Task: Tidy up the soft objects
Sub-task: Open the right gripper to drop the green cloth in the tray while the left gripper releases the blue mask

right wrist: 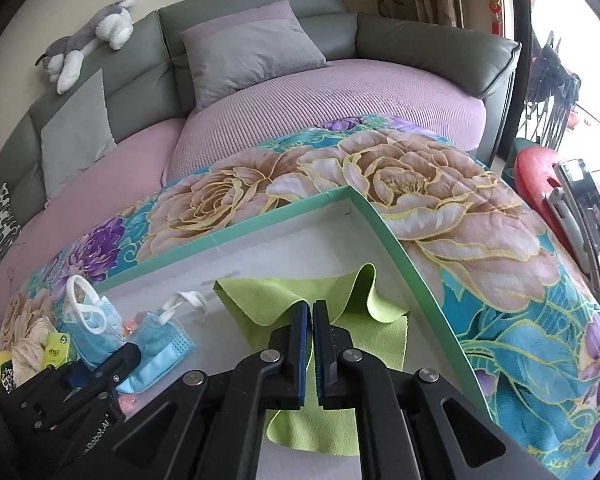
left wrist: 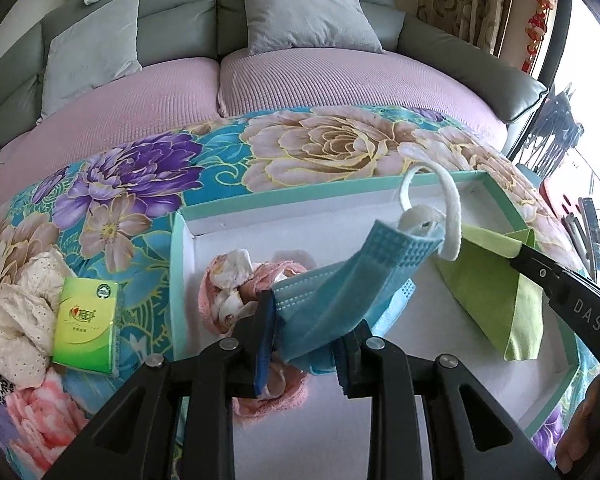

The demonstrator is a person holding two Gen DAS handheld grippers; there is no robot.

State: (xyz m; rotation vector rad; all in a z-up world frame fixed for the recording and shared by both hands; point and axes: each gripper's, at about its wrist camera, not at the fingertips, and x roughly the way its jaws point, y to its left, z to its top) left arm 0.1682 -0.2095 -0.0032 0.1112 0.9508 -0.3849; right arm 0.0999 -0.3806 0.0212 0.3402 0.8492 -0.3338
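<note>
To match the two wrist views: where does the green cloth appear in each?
Left wrist: green cloth at right, inside the box, pinched by the right gripper.
Right wrist: green cloth at centre, pinched by the right gripper.
Shared landmark: the box's teal rim.

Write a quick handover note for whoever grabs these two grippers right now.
Left gripper: shut on the blue face mask, held over the box.
Right gripper: shut on the green cloth, which lies in the box's right side.
Done: pink cloth already in the box.
Left: release mask and green cloth; the cream cloth and tissue pack sit outside on the floral blanket.
</note>
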